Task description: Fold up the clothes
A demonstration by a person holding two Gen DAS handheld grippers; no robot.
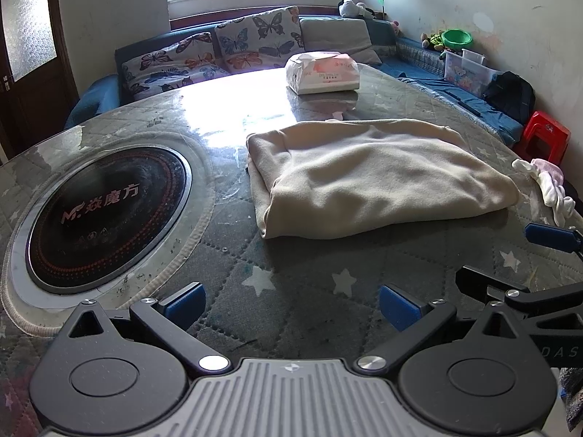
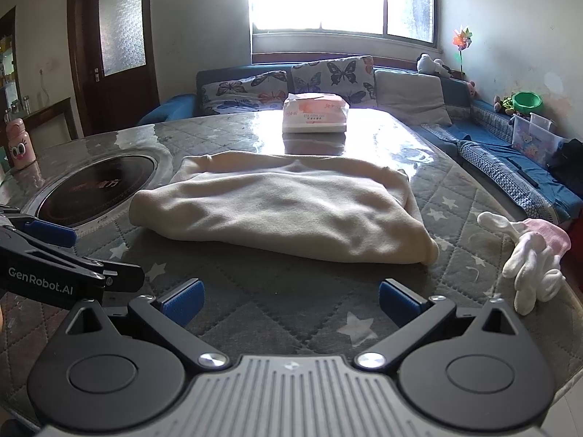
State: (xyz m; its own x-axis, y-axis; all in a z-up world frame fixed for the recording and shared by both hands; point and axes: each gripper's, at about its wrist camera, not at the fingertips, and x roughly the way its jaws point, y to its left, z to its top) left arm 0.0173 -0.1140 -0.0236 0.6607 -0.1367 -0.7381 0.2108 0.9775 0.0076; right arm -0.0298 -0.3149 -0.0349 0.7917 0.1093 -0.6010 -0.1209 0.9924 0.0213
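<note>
Quilted star-print table (image 2: 284, 302) — cream garment (image 2: 288, 207), butterfly-cushioned sofa (image 2: 411, 94)

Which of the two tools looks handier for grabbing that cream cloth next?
Probably the right tool: the cream cloth lies straight ahead of its open fingers. From the left tool, also open, it sits off to the right.

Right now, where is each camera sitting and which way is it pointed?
Left wrist: on the left hand-held gripper, low over the table, facing the folded beige garment and window; its open blue pads show, the right hand-held gripper at right.
Right wrist: on the right hand-held gripper, facing the same way; open pads show, the left one at left.
Shared: garment, tissue pack, white gloves, cooktop.
</note>
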